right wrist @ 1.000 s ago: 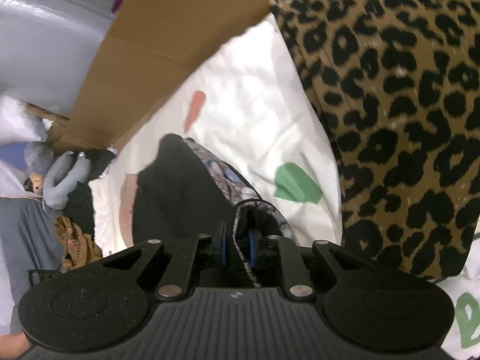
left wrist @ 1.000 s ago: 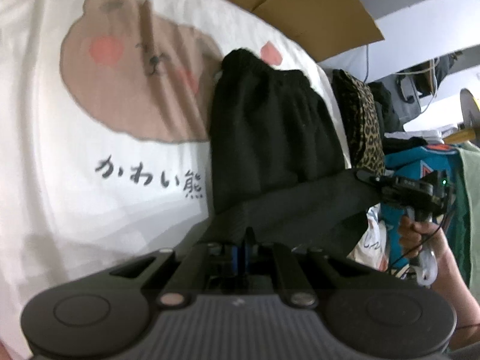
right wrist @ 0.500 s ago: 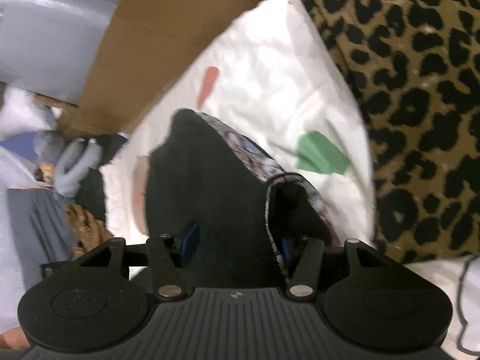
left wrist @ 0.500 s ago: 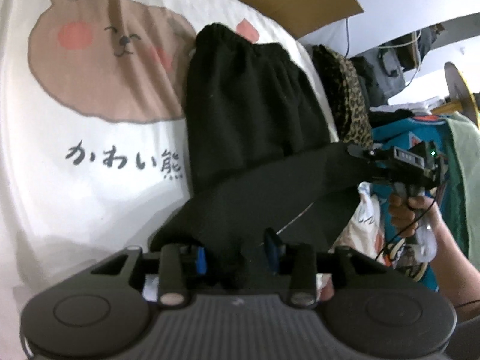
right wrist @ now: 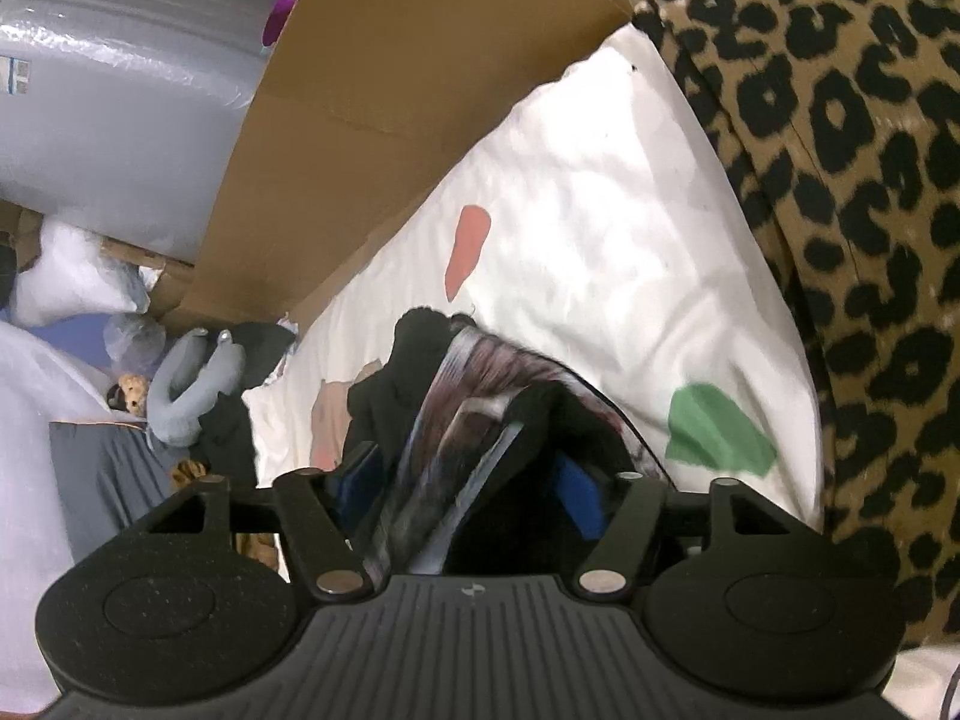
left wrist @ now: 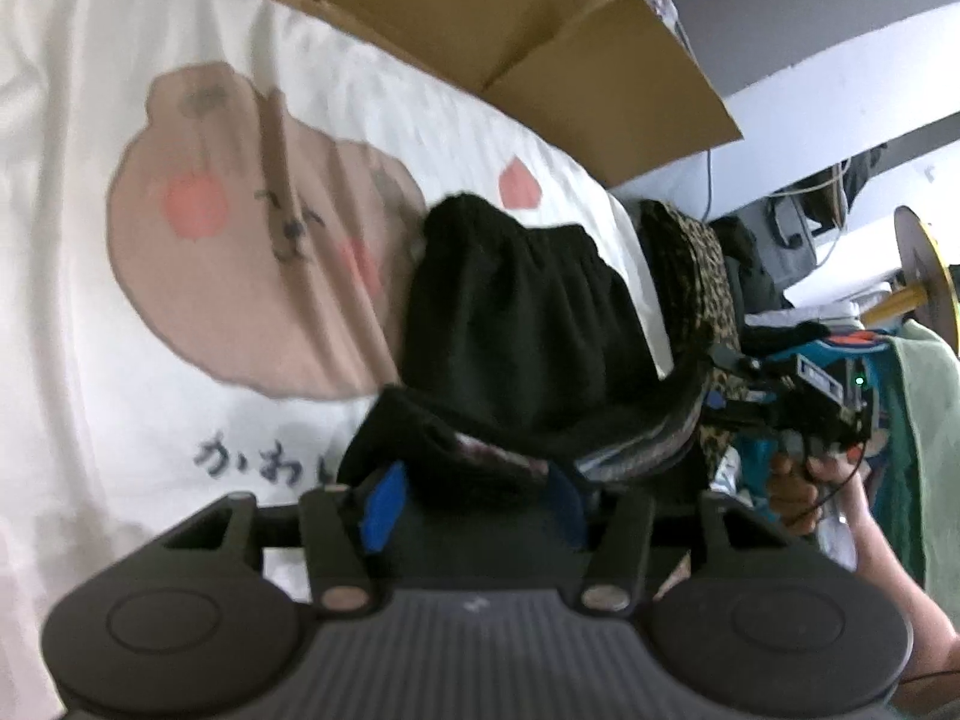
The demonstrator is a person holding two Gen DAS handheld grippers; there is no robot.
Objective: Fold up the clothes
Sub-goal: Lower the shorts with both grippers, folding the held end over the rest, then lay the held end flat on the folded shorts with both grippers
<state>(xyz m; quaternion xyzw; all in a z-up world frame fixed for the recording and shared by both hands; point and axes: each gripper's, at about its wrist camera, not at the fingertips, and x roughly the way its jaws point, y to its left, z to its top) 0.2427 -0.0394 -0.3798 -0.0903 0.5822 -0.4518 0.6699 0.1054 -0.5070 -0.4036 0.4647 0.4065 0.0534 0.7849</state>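
A black garment (left wrist: 516, 312) lies on a white bedsheet (left wrist: 72, 120) printed with a brown bear. Its near edge is doubled over and shows a purple-grey patterned inside (left wrist: 504, 456). My left gripper (left wrist: 474, 492) is open, its blue pads spread wide with that bunched edge lying loose between them. The right gripper (left wrist: 714, 402), held by a hand (left wrist: 798, 480), is at the garment's right end. In the right wrist view my right gripper (right wrist: 468, 480) is open too, and the patterned fabric (right wrist: 474, 384) sits between its fingers.
A leopard-print cloth (right wrist: 840, 180) lies right of the garment, also seen as the leopard-print cloth (left wrist: 702, 264). A cardboard box (left wrist: 540, 30) borders the sheet's far side. Clothes and a grey soft toy (right wrist: 192, 384) are piled beyond the bed.
Both grippers were shut on the black garment's edge one second ago. They have opened, and the edge now lies folded over, showing its patterned inside.
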